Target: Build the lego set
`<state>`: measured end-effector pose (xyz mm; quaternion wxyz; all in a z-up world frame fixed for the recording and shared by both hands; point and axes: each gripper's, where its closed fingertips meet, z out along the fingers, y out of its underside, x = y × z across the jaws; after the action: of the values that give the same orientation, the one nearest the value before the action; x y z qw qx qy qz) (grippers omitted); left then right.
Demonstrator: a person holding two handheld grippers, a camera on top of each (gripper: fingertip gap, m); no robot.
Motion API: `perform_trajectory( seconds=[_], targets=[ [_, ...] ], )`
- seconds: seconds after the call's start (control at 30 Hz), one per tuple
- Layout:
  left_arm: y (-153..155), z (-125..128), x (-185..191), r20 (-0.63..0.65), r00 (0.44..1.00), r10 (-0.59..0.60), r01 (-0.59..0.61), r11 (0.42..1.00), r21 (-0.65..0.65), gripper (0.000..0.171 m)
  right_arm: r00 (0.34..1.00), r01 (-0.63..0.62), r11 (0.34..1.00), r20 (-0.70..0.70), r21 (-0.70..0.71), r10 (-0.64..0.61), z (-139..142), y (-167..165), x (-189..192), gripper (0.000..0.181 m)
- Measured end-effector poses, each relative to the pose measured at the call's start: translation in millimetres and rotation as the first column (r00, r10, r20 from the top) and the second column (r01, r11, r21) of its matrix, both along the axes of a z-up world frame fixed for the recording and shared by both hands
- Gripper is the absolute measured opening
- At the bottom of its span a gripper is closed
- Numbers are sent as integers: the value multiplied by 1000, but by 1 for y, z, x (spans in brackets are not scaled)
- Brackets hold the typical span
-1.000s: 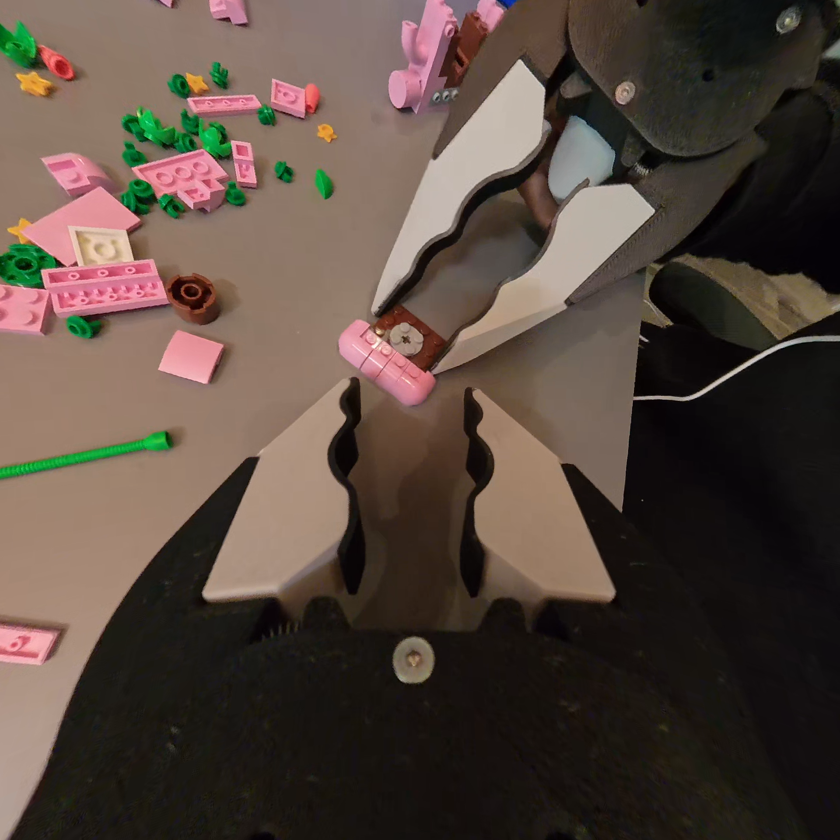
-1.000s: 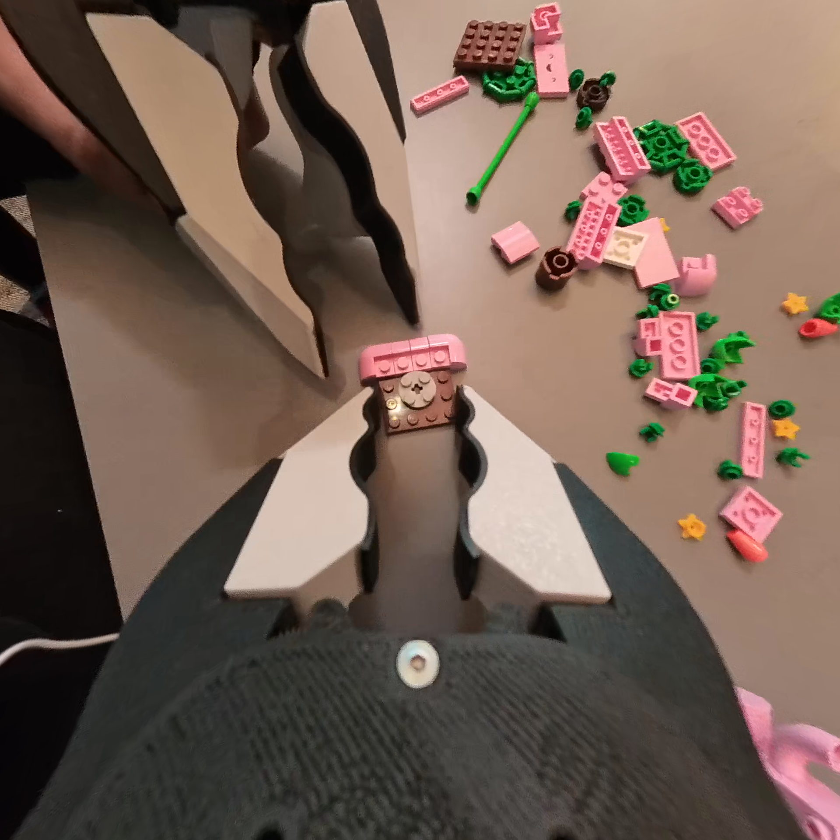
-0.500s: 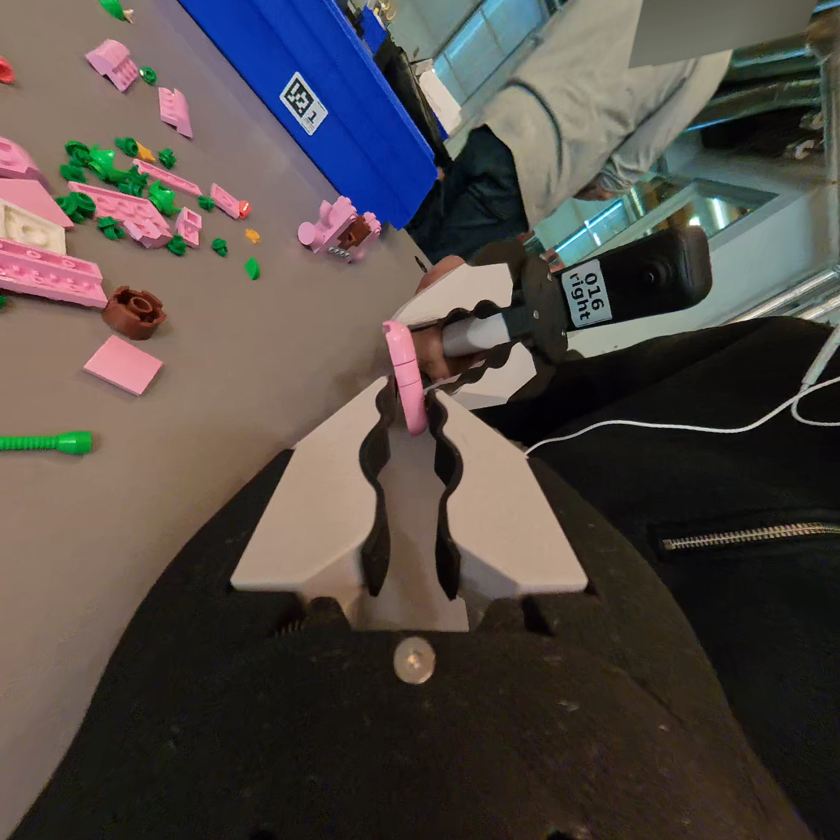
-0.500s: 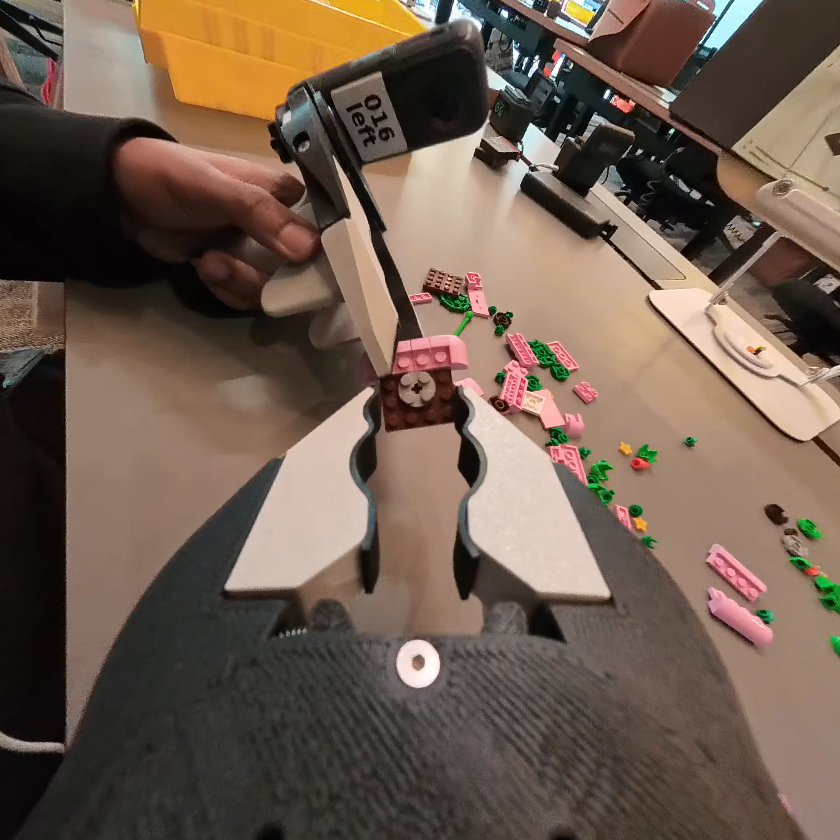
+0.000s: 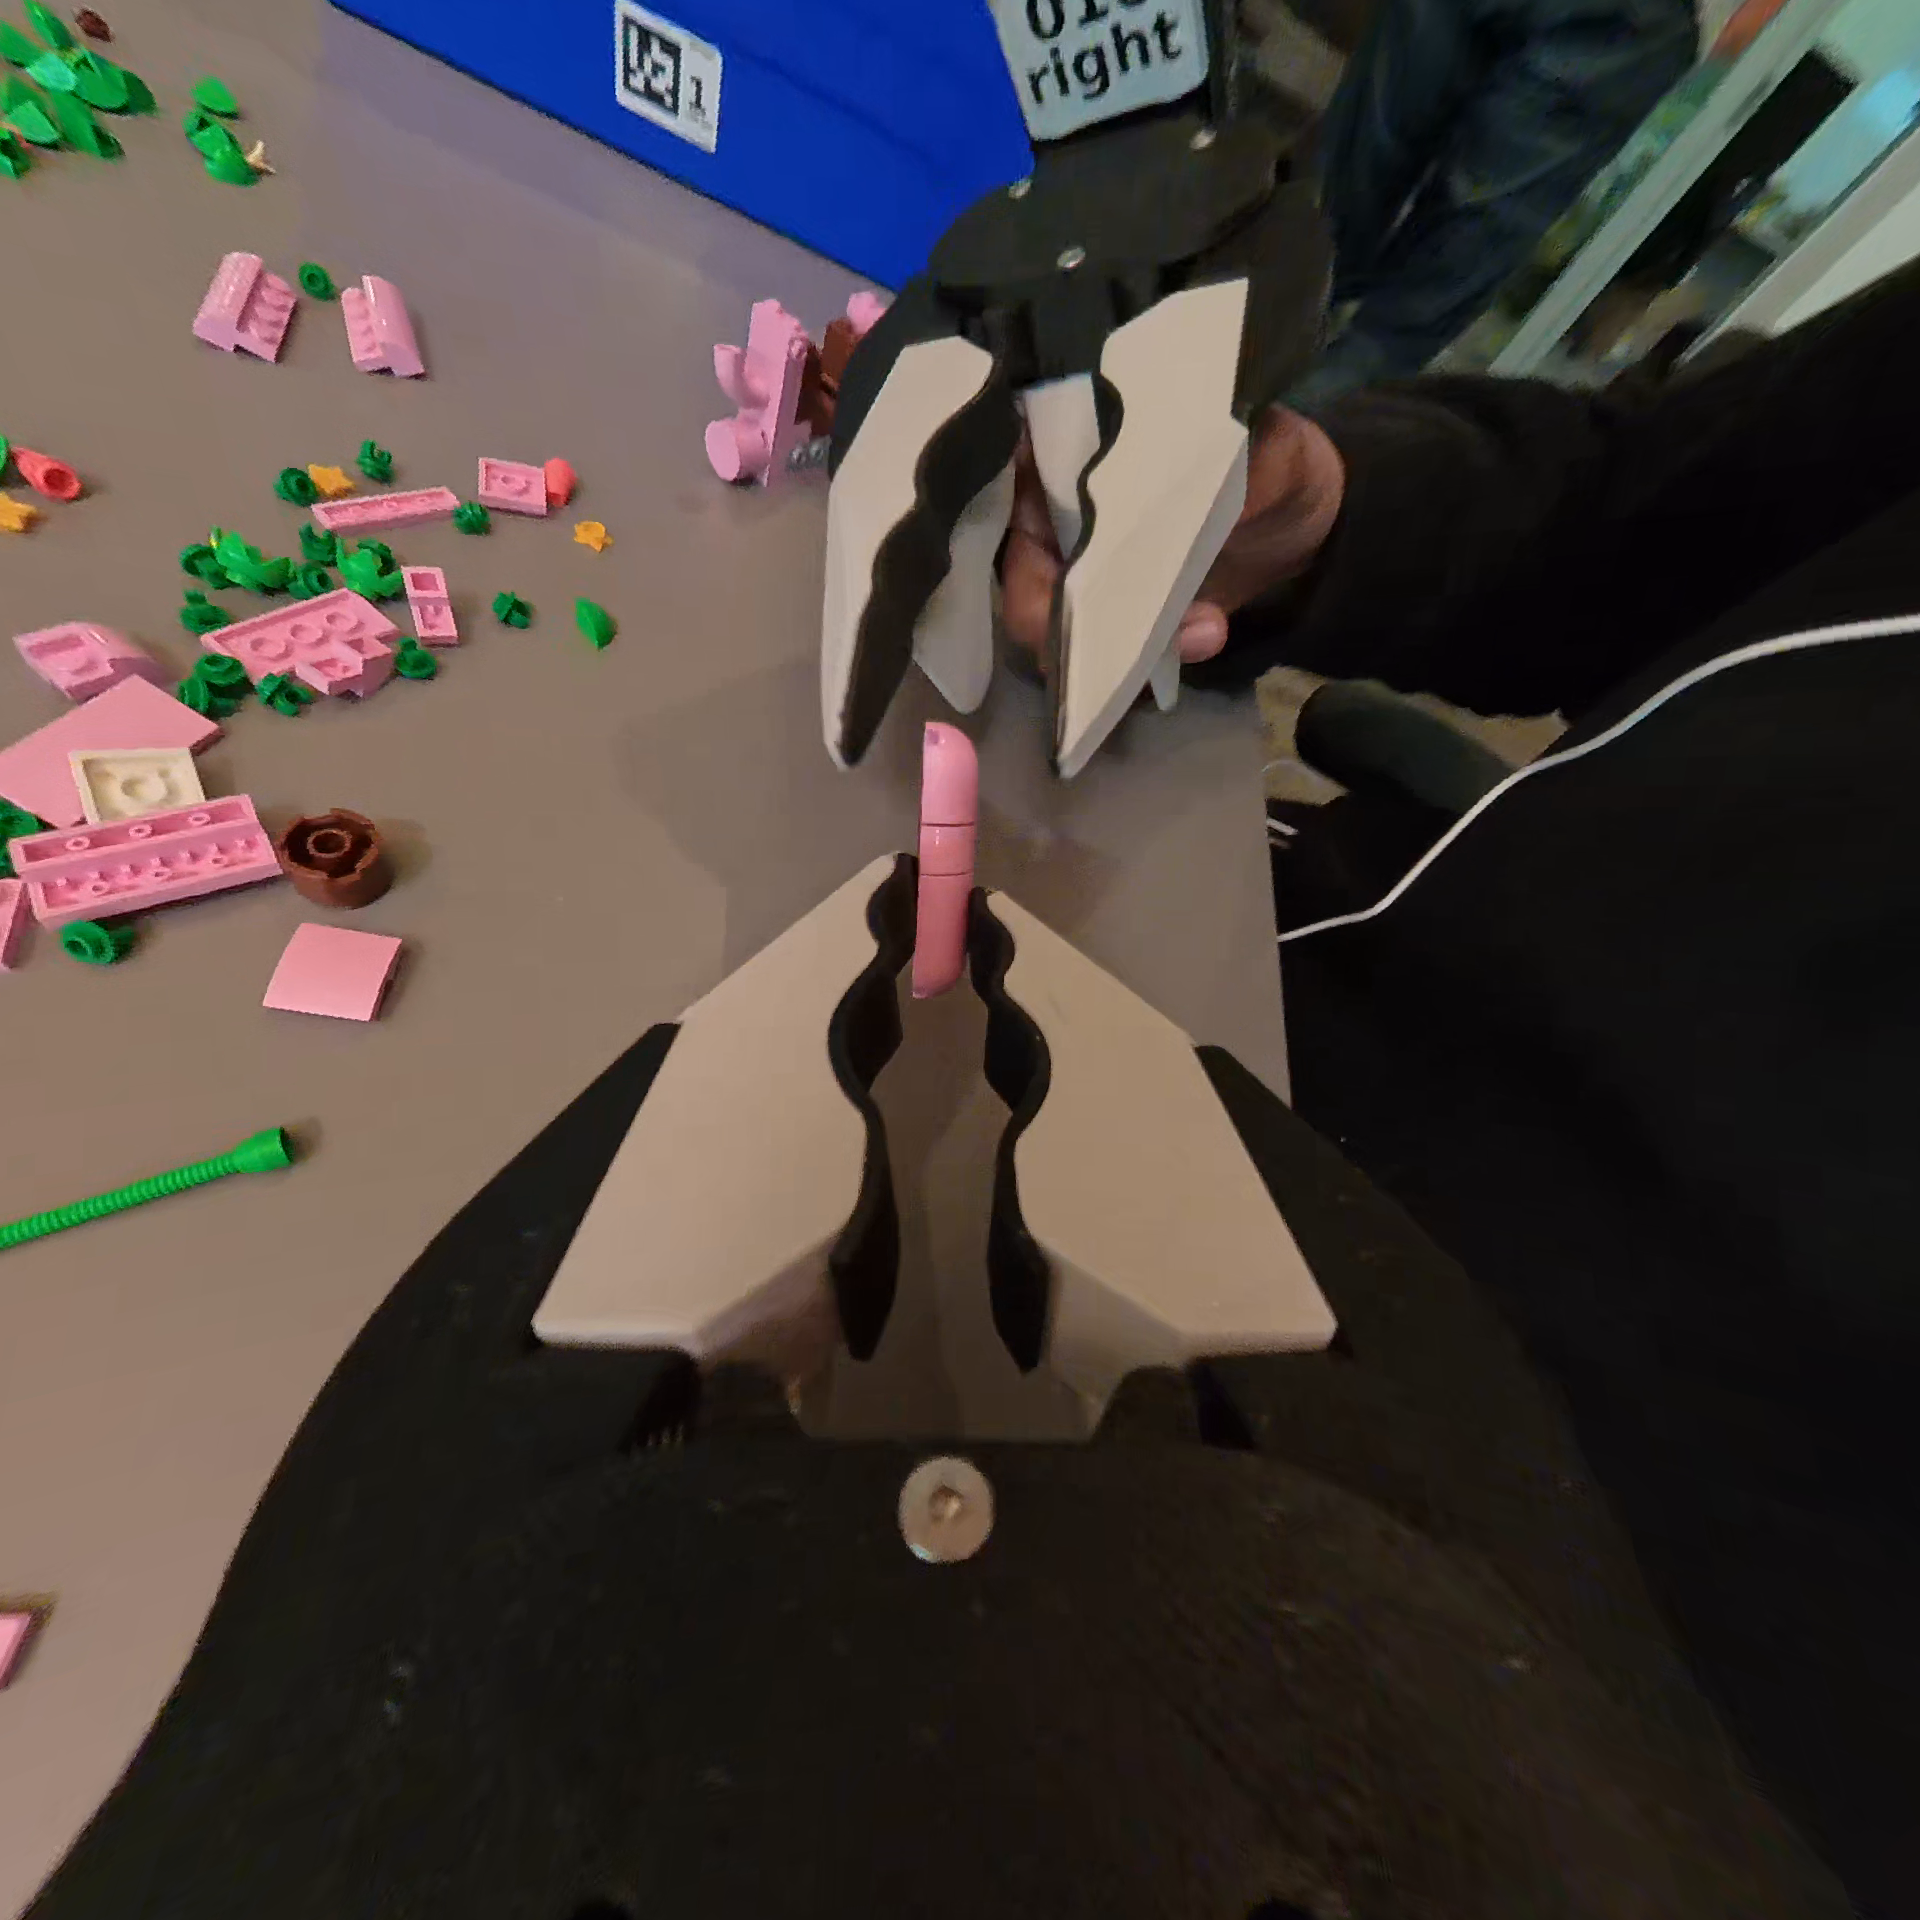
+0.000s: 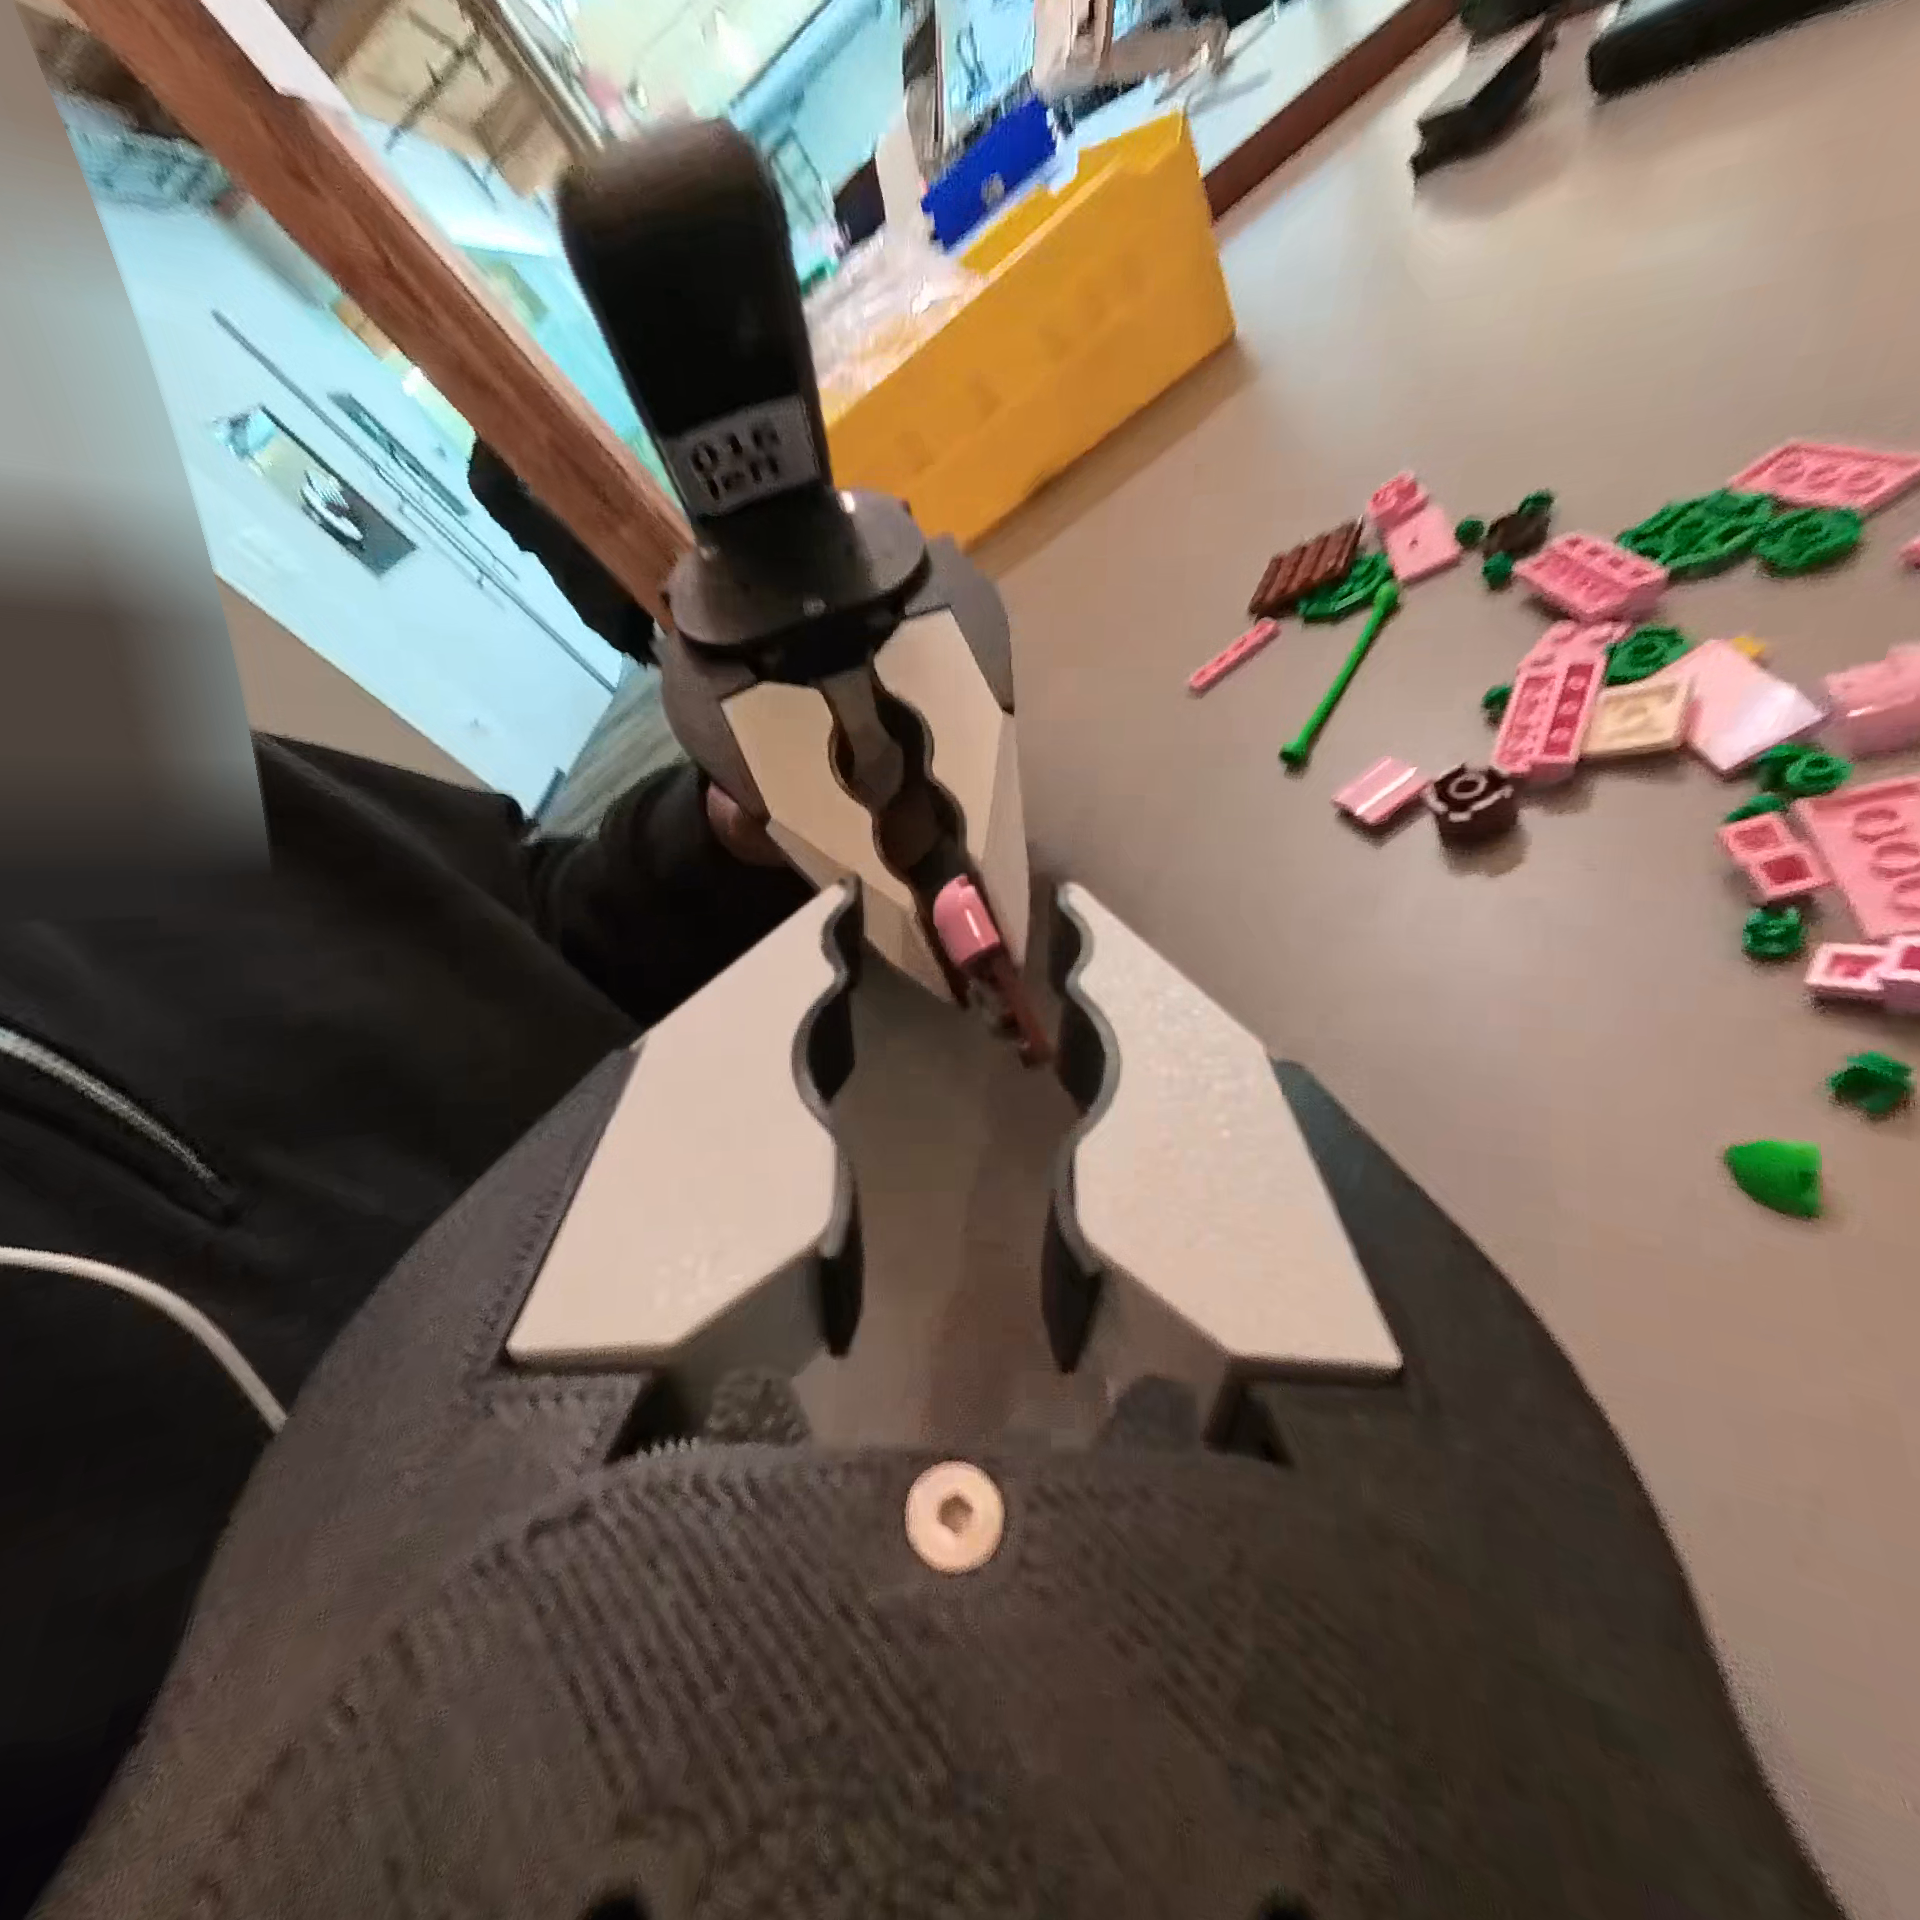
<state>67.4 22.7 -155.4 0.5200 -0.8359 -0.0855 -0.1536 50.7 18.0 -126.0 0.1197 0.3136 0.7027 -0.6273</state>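
The small pink-and-brown brick assembly point(image 5: 943, 862), a rounded pink strip seen edge-on, is now clamped above the table between the fingertips of the left gripper point(image 5: 940, 904), having been handed across from the right gripper point(image 5: 951, 764) within the last second. The right gripper's fingers are spread and drawn back clear of the piece; in the right wrist view the assembly point(image 6: 982, 961) is seen pinched in the far gripper, its brown plate trailing below. The hand-off is judged complete (a re-grip, probably, to expose a fresh face for the next brick). Loose pink, green and brown plastic pieces point(image 5: 301, 644) are scattered over the matte grey-brown tabletop point(image 5: 582, 894), with a green ribbed stem point(image 5: 145, 1190) lying apart. A blue bin point(image 5: 790, 114) and a yellow bin point(image 6: 1039, 343) are set at the table's far edges; the workshop beyond is blurred.
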Motion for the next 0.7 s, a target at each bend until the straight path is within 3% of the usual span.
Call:
perform_trajectory(
  seconds=[0.17,0.3,0.4,0.7],
  targets=[
    [2,-10,4,-55,998,-15,11,997,-71,7,999,-41,994,15,106,39,-18,-2,7,12],
    [2,-18,6,-91,995,-29,18,993,-120,7,991,-110,988,83,105,101,-22,-1,15,21],
    [3,-23,9,-122,991,-54,34,987,-159,7,988,-141,976,85,168,128,-32,2,19,12],
    [3,-24,11,-114,991,-64,45,986,-161,7,972,-230,947,88,224,216,-31,1,24,16]
  ],
)
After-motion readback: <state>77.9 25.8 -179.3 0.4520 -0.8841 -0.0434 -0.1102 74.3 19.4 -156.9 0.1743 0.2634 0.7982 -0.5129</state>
